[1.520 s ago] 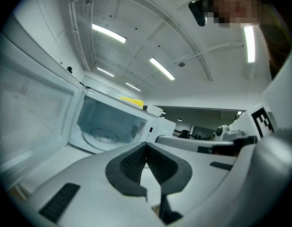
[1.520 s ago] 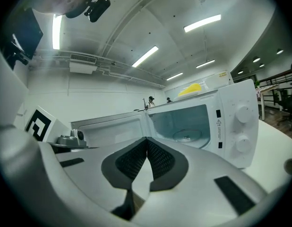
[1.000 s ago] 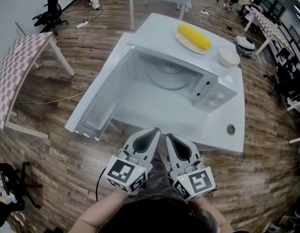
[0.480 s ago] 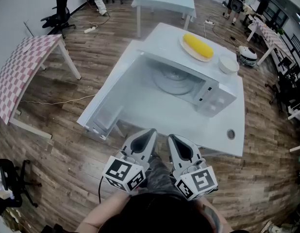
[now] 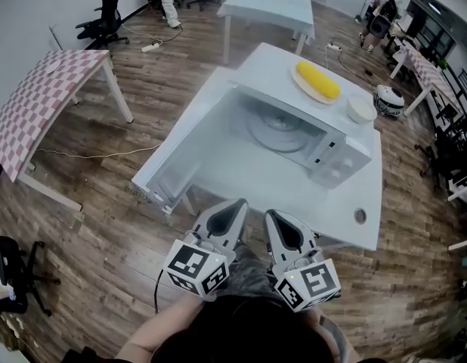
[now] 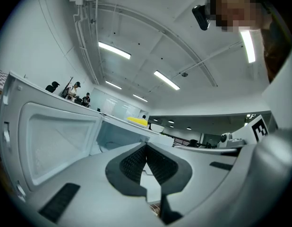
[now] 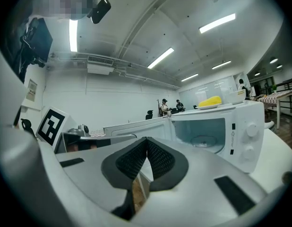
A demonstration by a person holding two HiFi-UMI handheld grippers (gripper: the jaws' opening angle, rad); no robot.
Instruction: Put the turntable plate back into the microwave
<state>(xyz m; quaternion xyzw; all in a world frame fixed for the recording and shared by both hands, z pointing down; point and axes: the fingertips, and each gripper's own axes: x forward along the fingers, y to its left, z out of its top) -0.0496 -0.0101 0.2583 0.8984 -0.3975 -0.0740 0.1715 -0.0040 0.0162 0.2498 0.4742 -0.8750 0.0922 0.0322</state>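
- Since a second ago the head view has drifted back. The microwave (image 5: 335, 157) and its white table (image 5: 347, 203) now show more of the room around them, while both grippers stay low in front of the person.
- Left gripper (image 5: 237, 205) has its jaws pressed tip to tip with nothing between them. The left gripper view shows the ribbed pads (image 6: 136, 160) meeting.
- Right gripper (image 5: 271, 216), just beside it, is likewise closed and empty.
- Both hang off the table's near edge, well apart from the microwave.
- Door (image 5: 169, 169) stands wide open toward the left. Only the left gripper view looks onto its inner face.
- Turntable plate (image 5: 279, 131) lies inside the cavity. The right gripper view looks in through the opening from the side and also shows the dials (image 7: 252, 130), which are barely visible from above.
- Corn (image 5: 318, 80) on a dish and a bowl (image 5: 361, 109) rest on the microwave's top.
- Checkered table (image 5: 37, 112) stands far to the left.
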